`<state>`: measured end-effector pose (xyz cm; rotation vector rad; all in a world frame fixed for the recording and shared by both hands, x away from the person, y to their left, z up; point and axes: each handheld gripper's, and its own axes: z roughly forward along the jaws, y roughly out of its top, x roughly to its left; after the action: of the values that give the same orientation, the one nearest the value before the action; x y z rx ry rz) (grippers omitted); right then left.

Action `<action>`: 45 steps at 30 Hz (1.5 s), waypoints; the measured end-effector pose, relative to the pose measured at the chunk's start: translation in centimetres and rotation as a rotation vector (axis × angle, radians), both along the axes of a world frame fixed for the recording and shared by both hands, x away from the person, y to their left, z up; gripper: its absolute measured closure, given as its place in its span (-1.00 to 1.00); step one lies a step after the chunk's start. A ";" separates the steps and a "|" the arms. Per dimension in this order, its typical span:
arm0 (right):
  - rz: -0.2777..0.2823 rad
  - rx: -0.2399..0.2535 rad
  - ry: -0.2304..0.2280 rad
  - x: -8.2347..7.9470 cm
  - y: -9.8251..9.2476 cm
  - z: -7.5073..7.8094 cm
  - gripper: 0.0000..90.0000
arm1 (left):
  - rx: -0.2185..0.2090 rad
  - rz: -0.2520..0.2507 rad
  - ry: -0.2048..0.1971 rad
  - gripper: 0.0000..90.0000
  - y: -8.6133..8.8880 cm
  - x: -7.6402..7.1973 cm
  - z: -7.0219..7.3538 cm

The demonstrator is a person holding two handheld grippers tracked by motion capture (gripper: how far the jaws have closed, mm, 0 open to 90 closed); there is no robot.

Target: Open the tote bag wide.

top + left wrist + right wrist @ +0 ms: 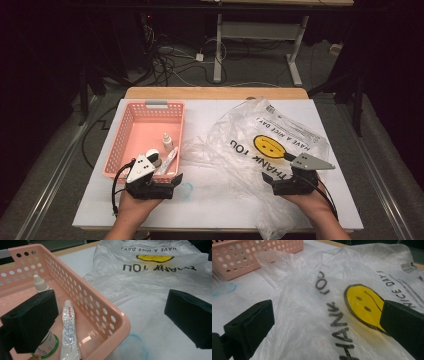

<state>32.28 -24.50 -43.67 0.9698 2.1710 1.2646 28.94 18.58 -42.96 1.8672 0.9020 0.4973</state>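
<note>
A pink perforated basket (145, 106) stands on the left of the white table. In it lie a white tube (68, 332), a small dropper bottle (40, 283) and a round container with a green ring (48, 345). My left gripper (159, 176) is open at the basket's near right corner. In the left gripper view its jaws straddle the basket wall (95, 307), one inside above the round container, the other over the table. A crumpled clear plastic bag (260, 145) with a yellow smiley and "THANK YOU" print covers the table's right half. My right gripper (327, 322) is open just over the bag (317, 315), nothing between its jaws.
A faint blue ring-shaped stain (186, 190) marks the table between the two grippers. A wooden strip (215, 93) runs along the table's far edge. Beyond it are floor cables and white desk legs (218, 50). Part of the bag hangs over the near edge.
</note>
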 end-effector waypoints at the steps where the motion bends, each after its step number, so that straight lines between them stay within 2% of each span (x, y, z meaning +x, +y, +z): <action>1: 0.001 -0.005 -0.003 0.2 0.3 0.1 -1.00 | 0.001 0.003 -0.005 -1.00 0.0 0.0 0.0; 6: 0.016 0.002 -0.010 1.3 1.5 0.9 -1.00 | -0.019 0.002 -0.006 -1.00 -0.1 0.2 0.0; 8: 0.029 -0.004 -0.007 1.6 1.9 1.0 -0.97 | -0.013 -0.001 -0.007 -1.00 0.0 0.1 -0.1; 11: 0.071 -0.003 0.010 1.4 2.7 0.6 -0.88 | -0.016 0.000 -0.006 -1.00 0.3 0.0 -0.1; 13: 0.096 -0.021 0.041 1.4 3.4 0.1 -0.85 | -0.026 0.006 -0.003 -1.00 0.5 0.0 -0.1; 15: 0.105 -0.029 0.051 1.4 3.8 -0.3 -0.71 | -0.020 0.010 -0.003 -1.00 0.7 -0.2 -0.1; 18: 0.129 -0.049 0.072 1.4 4.4 -0.7 -0.60 | -0.022 0.022 -0.009 -1.00 1.0 -0.5 0.0; 23: 0.173 -0.071 0.106 1.2 5.1 -1.3 -0.20 | -0.024 0.036 -0.010 -1.00 1.3 -1.2 0.0; 27: 0.208 -0.107 0.137 0.8 5.5 -2.0 -0.03 | -0.016 0.041 -0.007 -1.00 1.4 -1.6 0.0; 30: 0.225 -0.133 0.151 0.6 5.6 -2.5 -0.06 | -0.014 0.044 -0.005 -1.00 1.4 -1.7 -0.1; 32: 0.229 -0.145 0.149 0.5 5.7 -2.8 -0.21 | -0.012 0.044 -0.003 -1.00 1.5 -1.6 -0.2; 34: 0.240 -0.164 0.168 0.6 6.0 -3.3 -0.31 | -0.014 0.043 0.004 -1.00 1.5 -1.4 -0.3; 37: 0.250 -0.203 0.172 0.8 6.3 -3.9 -0.31 | -0.015 0.039 0.005 -1.00 1.3 -1.3 -0.3; 40: 0.232 -0.220 0.171 0.8 6.3 -4.0 -0.13 | -0.006 0.030 0.004 -1.00 1.2 -1.3 -0.3; 45: 0.204 -0.204 0.150 0.8 5.6 -3.4 0.28 | -0.008 0.026 0.006 -1.00 1.2 -1.3 -0.3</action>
<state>33.13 -18.92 -47.10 0.8001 2.5117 1.0583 27.63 19.79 -43.26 1.8526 0.9321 0.5035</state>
